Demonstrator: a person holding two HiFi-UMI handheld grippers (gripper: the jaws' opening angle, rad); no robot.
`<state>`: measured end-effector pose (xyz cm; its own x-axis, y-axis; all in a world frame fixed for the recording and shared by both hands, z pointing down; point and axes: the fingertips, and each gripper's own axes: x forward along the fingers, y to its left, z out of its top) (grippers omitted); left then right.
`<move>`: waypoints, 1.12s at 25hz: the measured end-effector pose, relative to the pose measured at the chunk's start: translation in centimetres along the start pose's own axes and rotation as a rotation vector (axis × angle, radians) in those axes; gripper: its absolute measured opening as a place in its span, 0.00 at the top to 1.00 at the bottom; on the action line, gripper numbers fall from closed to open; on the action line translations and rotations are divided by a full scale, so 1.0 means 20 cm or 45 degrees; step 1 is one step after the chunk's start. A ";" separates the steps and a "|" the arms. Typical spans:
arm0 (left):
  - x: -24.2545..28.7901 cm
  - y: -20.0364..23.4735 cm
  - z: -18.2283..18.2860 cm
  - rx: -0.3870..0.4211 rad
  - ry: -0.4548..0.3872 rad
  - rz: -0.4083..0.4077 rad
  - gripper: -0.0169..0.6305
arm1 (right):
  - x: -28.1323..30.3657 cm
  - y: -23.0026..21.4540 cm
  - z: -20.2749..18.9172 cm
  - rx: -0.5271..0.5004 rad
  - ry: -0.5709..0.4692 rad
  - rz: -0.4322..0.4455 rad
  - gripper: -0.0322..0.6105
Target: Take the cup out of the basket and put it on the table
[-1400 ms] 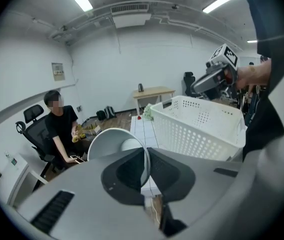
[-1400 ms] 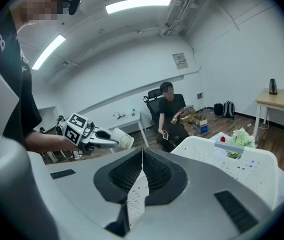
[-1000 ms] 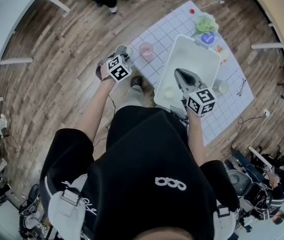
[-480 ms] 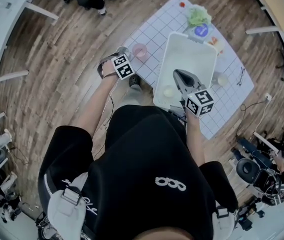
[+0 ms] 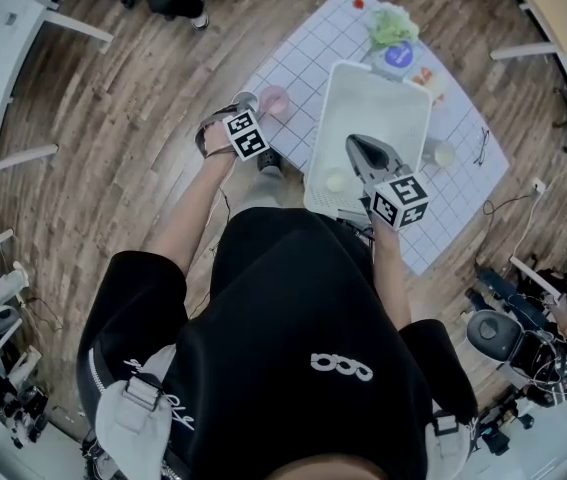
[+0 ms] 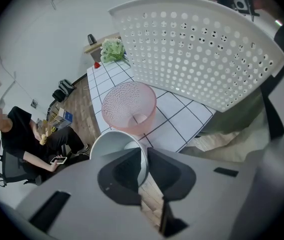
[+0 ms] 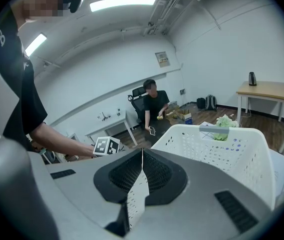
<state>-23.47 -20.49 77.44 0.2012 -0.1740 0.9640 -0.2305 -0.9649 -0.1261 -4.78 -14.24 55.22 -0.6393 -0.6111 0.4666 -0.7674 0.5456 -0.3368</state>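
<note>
A: Left gripper (image 6: 144, 151) first: we have its jaws pinched on the wall of the cup (image 6: 112, 144), one jaw inside the rim and one outside, pointing steeply down.

B: And our right gripper (image 7: 140, 156)?

A: Clamped on the near wall of the basket (image 7: 222, 149) — the perforated plastic runs straight between the jaws.

B: How far along are we?

A: Most of the way, we judge. The cup is out of the basket and hangs low at the near left corner of the table (image 5: 298, 63). We cannot tell whether its base rests on the top yet. What is left is to seat it and let go.

B: Room for that?

A: From big to small: the table has bare squares between the basket and the pink cup (image 6: 129, 106), well inside the edge. The basket's wall rises to our right, near but apart. The pink cup stands just beyond ours, close enough to nudge. The edge worries us — floor boards (image 6: 149, 199) show between the jaws, so we want the cup further in before opening.

B: Anything left in the basket?

A: We see a pale round thing (image 5: 336, 181) in its near corner, too small to name.
</note>
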 end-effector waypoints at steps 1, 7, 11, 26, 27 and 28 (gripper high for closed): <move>0.00 0.00 0.00 -0.001 0.002 -0.001 0.92 | 0.00 0.00 0.00 0.002 0.001 0.002 0.91; -0.04 -0.02 0.02 -0.012 -0.006 0.020 0.82 | -0.02 -0.01 0.00 -0.001 -0.006 0.014 0.91; -0.15 0.00 0.04 -0.051 -0.052 0.086 0.82 | -0.04 -0.01 0.01 -0.008 -0.015 0.024 0.91; -1.04 -0.05 0.57 -0.590 -0.857 0.192 0.95 | -0.20 0.00 0.04 -0.060 -0.086 0.063 0.91; -1.08 -0.08 0.63 -0.593 -0.911 0.171 0.95 | -0.23 0.00 0.04 -0.062 -0.095 0.058 0.91; -1.12 -0.10 0.69 -0.593 -0.964 0.151 0.95 | -0.26 -0.01 0.05 -0.062 -0.104 0.052 0.91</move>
<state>-14.41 -17.29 52.98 0.6876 -0.5094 0.5173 -0.6194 -0.7833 0.0519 -1.46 -11.68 52.11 -0.6734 -0.6315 0.3844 -0.7386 0.5972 -0.3128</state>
